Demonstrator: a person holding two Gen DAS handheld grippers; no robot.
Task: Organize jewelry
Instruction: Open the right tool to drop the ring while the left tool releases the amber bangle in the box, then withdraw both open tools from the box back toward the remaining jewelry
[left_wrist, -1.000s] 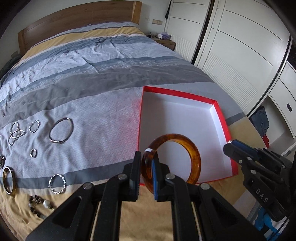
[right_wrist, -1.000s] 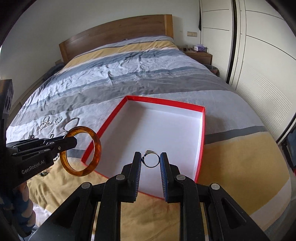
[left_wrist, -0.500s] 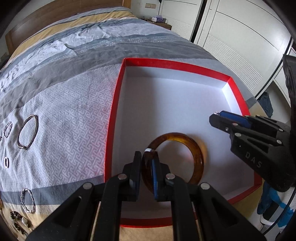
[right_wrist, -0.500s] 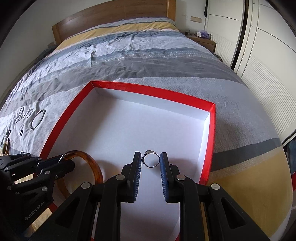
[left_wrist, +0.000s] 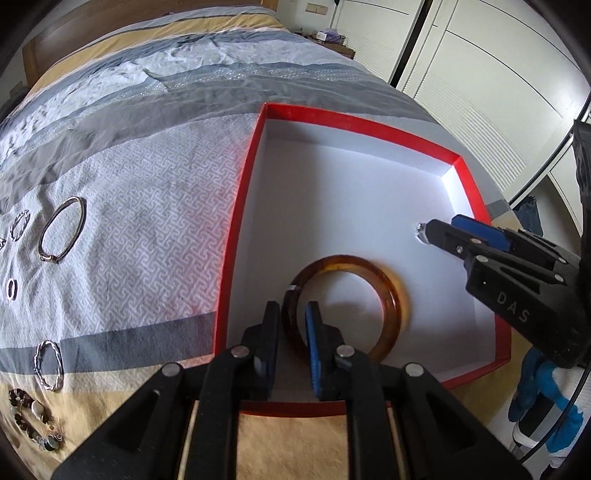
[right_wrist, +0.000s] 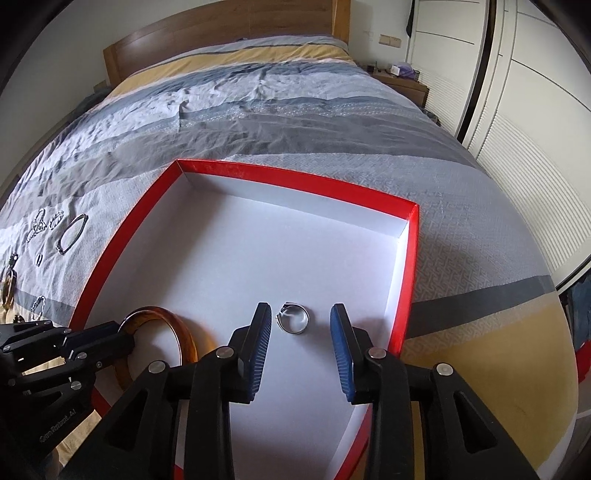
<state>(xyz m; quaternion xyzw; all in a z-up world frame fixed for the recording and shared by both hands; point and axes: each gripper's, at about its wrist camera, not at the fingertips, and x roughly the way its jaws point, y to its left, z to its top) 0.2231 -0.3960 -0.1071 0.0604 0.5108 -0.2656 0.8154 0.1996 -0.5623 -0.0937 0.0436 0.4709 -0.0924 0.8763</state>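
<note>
On the bed (right_wrist: 332, 122), a shallow red box (right_wrist: 110, 254) with a white floor lies open on the striped cover. The left gripper (left_wrist: 293, 325) reaches into its near left corner, its fingers narrowly parted around the rim of an amber bangle (left_wrist: 388, 291) that rests on the box floor; whether the pads touch it I cannot tell. The right gripper (right_wrist: 301, 330) is over the near right part of the box with its jaws wide, and a small silver ring (right_wrist: 293, 318) lies on the white floor between them, touching neither. More bracelets and rings (left_wrist: 61, 229) are scattered on the cover left of the box, well apart from it
</note>
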